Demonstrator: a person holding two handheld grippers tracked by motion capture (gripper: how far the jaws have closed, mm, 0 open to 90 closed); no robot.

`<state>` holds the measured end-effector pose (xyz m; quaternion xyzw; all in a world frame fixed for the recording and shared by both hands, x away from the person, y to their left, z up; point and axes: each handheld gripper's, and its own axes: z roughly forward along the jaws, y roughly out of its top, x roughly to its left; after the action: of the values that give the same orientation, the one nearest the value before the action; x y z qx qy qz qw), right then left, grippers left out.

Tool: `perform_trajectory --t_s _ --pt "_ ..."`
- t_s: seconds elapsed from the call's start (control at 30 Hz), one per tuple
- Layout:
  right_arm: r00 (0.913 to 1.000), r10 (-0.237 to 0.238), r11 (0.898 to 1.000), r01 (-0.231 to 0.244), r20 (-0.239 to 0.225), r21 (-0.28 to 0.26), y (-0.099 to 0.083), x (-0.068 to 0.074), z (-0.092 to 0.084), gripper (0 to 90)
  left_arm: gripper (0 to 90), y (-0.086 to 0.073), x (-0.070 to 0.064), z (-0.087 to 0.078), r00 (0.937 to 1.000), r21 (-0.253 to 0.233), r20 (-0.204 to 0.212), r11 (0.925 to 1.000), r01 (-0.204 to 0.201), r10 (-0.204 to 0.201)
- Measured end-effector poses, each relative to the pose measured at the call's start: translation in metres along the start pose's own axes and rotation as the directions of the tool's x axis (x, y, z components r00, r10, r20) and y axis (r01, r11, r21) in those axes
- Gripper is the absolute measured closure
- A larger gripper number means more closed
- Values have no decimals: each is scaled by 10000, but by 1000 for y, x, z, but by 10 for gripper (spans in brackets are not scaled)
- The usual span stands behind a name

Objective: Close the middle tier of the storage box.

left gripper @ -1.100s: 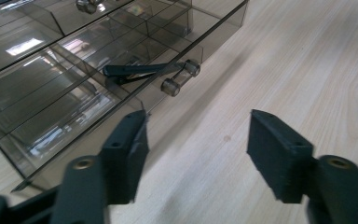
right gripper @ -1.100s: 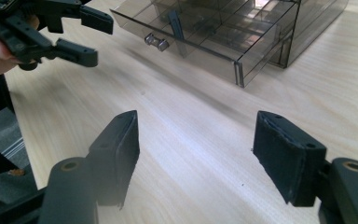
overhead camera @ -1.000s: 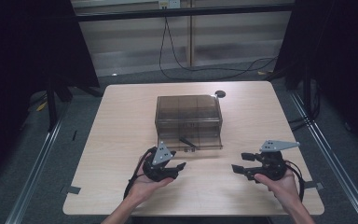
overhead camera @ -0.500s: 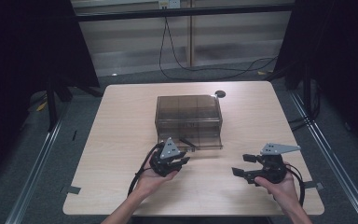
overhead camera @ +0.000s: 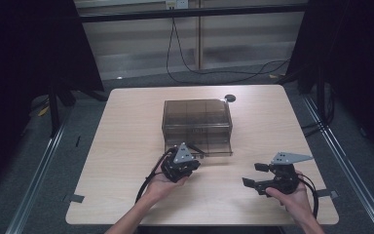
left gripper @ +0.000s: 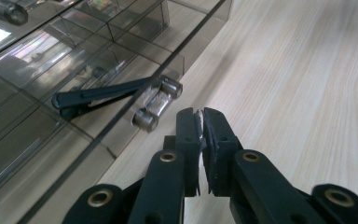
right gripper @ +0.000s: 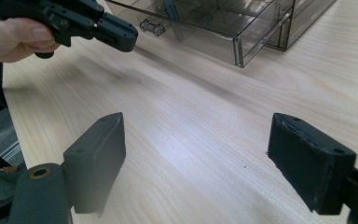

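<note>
A smoked, see-through plastic drawer cabinet (overhead camera: 197, 119) stands near the middle of the light wooden table (overhead camera: 126, 146). Its lowest drawer (overhead camera: 209, 145) is pulled partly out toward the person. Thin walls split the drawer into several compartments. In the left gripper view one black clip-like tool (left gripper: 100, 95) lies slanted in a front compartment; I cannot tell what it is exactly. One clear handle (left gripper: 157, 102) with two metal end caps sits on the drawer front.

The left gripper (overhead camera: 189, 163) is just in front of that drawer, its tips close beside the handle but apart from it. Its jaws are pressed together with nothing between them. The right gripper (overhead camera: 251, 175) hovers well apart from the cabinet, toward the table's right front. Its jaws are spread wide over bare wood.

One small dark round disc (overhead camera: 230, 98) lies behind the cabinet near the far edge. Black cables (overhead camera: 214, 70) run across the floor beyond the table.
</note>
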<state>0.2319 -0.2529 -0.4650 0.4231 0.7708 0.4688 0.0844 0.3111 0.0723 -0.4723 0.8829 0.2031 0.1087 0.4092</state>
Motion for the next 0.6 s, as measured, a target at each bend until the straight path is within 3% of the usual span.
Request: perform_trajectory --t_s 0.07,0.13,0.17,0.2,0.23,0.27,0.3,0.43,0.6 --pt "10000 -13 10000 13 -24 -1 0 0 0 189 873 1 3 1 9999 115 -25 9998 -145 145" --pt "10000 0 10000 0 -43 -42 0 1 -1 191 890 0 2 5 10000 23 -61 10000 60 -60" --pt "10000 -54 10000 53 -57 -50 -1 0 -1 193 893 0 4 4 9998 320 -52 9993 -167 168" --pt "10000 -28 10000 28 -45 -34 -1 0 -1 193 896 0 3 6 10000 207 -3 9998 -43 43" --pt "10000 -33 10000 32 -32 -20 -1 0 -1 193 899 -1 4 7 9998 347 7 9992 -197 197" --pt "10000 -27 10000 27 -46 -8 -1 -1 -1 193 900 -1 4 9 10000 345 -10 9994 -52 52" --pt "10000 -20 10000 20 -35 -3 -2 -1 -1 193 900 -1 5 10 9998 501 -2 9986 -189 190" --pt "9999 -27 10000 27 -100 17 -2 0 -1 193 900 -2 7 14 9999 625 -82 9980 -126 132" --pt "9998 -28 10000 29 -196 67 -3 0 2 193 900 1 7 16 9999 494 -140 9988 -76 83"
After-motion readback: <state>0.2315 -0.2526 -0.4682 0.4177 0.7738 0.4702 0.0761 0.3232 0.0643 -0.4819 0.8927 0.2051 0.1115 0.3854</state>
